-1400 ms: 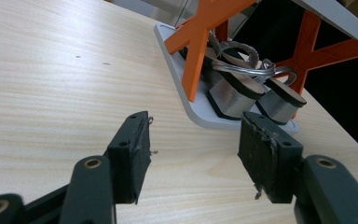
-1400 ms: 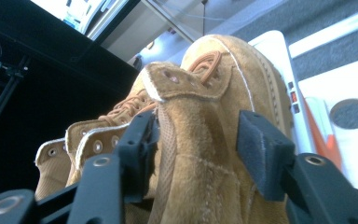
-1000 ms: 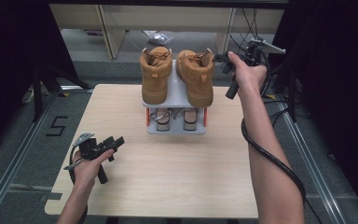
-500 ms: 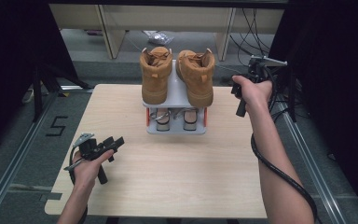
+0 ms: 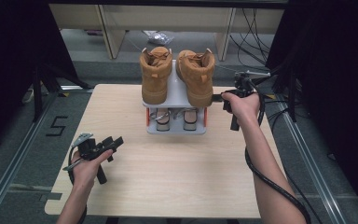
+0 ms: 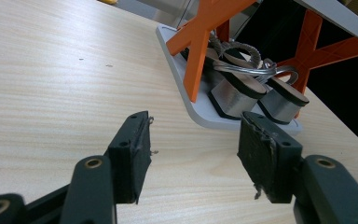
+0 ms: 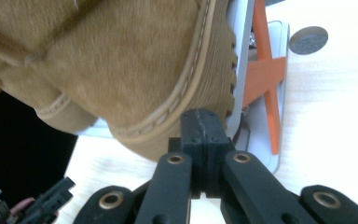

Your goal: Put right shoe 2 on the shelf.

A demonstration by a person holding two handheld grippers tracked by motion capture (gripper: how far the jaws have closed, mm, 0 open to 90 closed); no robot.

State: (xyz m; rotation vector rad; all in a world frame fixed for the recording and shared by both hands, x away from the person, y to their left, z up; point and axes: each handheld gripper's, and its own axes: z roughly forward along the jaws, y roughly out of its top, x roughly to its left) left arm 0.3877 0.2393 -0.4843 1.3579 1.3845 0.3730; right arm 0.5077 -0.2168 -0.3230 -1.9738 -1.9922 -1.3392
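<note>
One floor marking: "5".

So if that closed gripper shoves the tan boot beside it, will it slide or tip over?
Probably slide: the right boot rests flat on its wide sole on the rack's smooth top shelf. Its suede upper looks soft and may dent first. The right gripper, jaws shut, sits low at the sole, so tipping seems unlikely.

Two boots stand on the rack, sandals beneath.
</note>
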